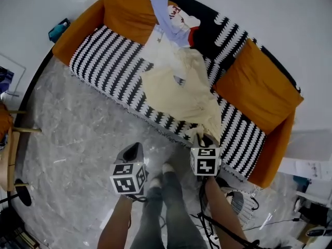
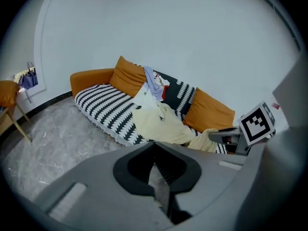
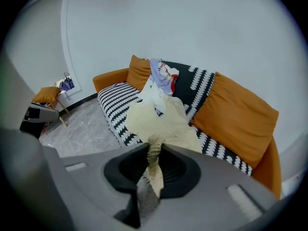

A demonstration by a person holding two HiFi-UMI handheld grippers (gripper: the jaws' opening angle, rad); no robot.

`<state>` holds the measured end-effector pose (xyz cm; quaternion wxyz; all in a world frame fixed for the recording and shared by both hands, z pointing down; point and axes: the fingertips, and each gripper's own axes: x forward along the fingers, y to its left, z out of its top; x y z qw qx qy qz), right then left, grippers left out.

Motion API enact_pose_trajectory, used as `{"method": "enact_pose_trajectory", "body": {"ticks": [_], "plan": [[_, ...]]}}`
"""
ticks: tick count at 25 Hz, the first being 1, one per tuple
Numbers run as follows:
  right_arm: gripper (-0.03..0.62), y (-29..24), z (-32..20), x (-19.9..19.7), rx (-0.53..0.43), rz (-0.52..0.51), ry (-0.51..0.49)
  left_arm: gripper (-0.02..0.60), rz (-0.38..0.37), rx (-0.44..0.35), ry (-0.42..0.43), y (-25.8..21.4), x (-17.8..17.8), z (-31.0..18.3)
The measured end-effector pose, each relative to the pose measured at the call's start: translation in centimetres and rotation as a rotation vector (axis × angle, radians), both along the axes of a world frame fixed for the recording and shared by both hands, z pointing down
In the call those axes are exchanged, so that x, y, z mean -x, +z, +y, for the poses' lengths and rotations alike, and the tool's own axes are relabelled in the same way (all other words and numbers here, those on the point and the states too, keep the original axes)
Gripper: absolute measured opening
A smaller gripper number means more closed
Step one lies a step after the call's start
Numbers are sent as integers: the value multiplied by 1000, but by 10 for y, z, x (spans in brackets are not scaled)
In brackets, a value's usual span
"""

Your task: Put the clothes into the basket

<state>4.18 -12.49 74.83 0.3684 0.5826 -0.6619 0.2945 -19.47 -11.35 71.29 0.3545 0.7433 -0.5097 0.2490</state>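
Starting at your right gripper: its jaws are pinched shut on a bunched corner of the cream garment, and a twisted tail of that cloth hangs down between them. In the head view it sits at lower centre-right, just off the seat's front edge, and the cream garment runs from it up across the seat toward mid-frame.

Your left gripper has its jaws brought together with nothing between them; only grey floor shows through the slit beneath. In the head view it hangs at lower centre-left over the floor, apart from the cloth.

Further up, a white garment overlaps the cream one's upper end. Above that, a pale blue shirt drapes over the sofa back at top centre, with a white-and-red piece touching it on the right.

The sofa is orange under a black-and-white throw, with an orange cushion at upper left and another at right.

Your legs fill the bottom centre, and what looks like a pale mesh basket stands at lower right, partly hidden
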Motion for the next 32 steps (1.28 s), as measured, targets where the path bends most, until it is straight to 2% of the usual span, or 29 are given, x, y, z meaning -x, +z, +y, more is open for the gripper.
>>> {"method": "enact_pose_trajectory", "body": {"ticks": [4,13,21,25,32], "plan": [[63,-38,-3,0,-50,14,5,6,-16,-36,16,-30,3,1],[52,-150,-15,-6,-205,-21,60,6,14,-152,30,-115,10,3],[49,-246,-21,-26,-318,6,41,6,46,-241,61,-183,-12,-5],[48,-285,-40,-33,-376,-3,60,6,61,-315,74,-226,-24,-21],[48,-355,-62,-42,-483,-10,50,6,62,-397,88,-286,-47,-54]]}}
